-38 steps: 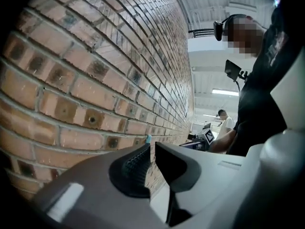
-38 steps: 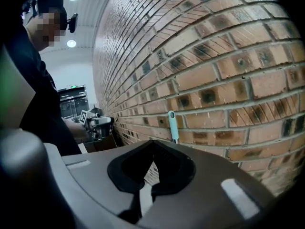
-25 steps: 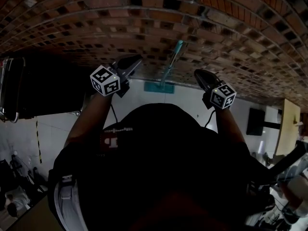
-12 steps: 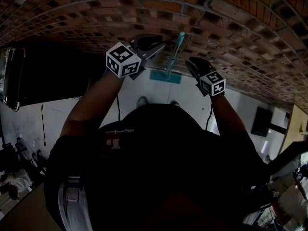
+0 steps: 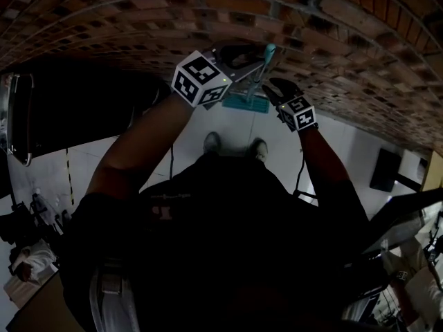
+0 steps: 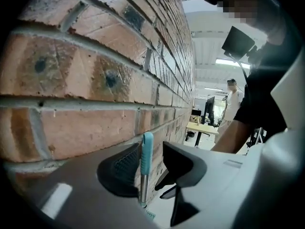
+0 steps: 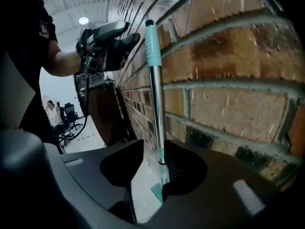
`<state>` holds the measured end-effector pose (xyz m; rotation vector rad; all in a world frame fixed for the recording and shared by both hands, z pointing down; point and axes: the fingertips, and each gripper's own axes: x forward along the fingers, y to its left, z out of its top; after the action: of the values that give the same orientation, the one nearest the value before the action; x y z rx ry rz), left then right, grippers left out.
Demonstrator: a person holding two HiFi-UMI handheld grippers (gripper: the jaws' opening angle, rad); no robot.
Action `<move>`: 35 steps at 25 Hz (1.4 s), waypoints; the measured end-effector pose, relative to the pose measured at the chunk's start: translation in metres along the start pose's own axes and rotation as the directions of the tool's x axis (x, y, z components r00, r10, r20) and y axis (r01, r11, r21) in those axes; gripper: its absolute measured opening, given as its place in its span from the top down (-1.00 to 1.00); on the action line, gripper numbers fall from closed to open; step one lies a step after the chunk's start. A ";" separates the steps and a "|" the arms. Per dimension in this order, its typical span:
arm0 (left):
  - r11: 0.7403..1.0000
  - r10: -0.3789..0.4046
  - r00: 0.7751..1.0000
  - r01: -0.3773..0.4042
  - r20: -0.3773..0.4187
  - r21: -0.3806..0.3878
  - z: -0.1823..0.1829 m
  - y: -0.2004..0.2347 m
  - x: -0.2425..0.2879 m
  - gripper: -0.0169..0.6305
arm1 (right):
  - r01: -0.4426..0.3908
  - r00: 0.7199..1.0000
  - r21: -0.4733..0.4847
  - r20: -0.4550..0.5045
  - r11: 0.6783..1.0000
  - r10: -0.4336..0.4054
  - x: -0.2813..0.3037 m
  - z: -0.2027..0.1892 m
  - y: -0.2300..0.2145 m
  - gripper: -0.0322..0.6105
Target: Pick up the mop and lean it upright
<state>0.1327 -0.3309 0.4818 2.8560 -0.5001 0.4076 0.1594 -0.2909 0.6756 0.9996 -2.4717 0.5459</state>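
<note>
The mop (image 7: 155,89) was propped by the brick wall (image 7: 228,104), so the left gripper (image 6: 151,163) and right gripper (image 7: 151,173) jaws had just been opened wide around its handle (nothing gripped).

Brick wall (image 5: 104,19), pale floor (image 5: 346,147)

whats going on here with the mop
A person holds a gripper in each hand at a mop that leans upright against the brick wall. The left gripper is around its teal grip up top, the right gripper lower on the metal pole. Both pairs of jaws have just been opening; the handle stands between them, unclamped.
</note>
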 end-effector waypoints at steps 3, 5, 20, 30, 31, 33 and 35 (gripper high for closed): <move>1.000 -0.002 1.000 0.002 -0.003 -0.003 -0.003 0.000 0.005 0.53 | 0.010 1.000 0.017 -0.013 1.000 -0.010 0.012 -0.019 -0.005 0.44; 1.000 0.008 1.000 -0.008 -0.009 -0.006 -0.006 0.001 0.008 0.52 | 0.020 0.999 0.026 -0.026 0.999 -0.019 0.020 -0.031 -0.010 0.43; 0.997 0.048 0.996 -0.043 -0.078 0.061 -0.013 -0.005 0.040 0.51 | 0.116 0.990 -0.011 -0.083 0.993 -0.116 0.062 -0.036 -0.017 0.43; 0.993 0.091 0.990 -0.083 -0.105 0.080 -0.019 -0.006 0.045 0.57 | 0.064 0.989 -0.072 -0.131 0.995 -0.073 0.065 -0.037 -0.008 0.54; 0.994 0.082 0.991 -0.073 -0.106 0.082 -0.018 -0.008 0.044 0.52 | 0.052 0.989 -0.085 -0.134 0.995 -0.063 0.063 -0.036 -0.004 0.54; 0.994 0.065 0.993 -0.055 -0.099 0.095 -0.013 -0.011 0.041 0.50 | 0.040 0.990 -0.097 -0.133 0.995 -0.052 0.059 -0.034 0.001 0.54; 0.993 0.056 0.995 -0.047 -0.081 0.108 -0.006 -0.014 0.037 0.54 | 0.035 0.991 -0.097 -0.128 0.995 -0.047 0.054 -0.029 0.005 0.55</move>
<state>0.1700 -0.3282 0.4966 2.9175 -0.5534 0.5773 0.1270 -0.3029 0.7268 0.9449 -2.3339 0.4613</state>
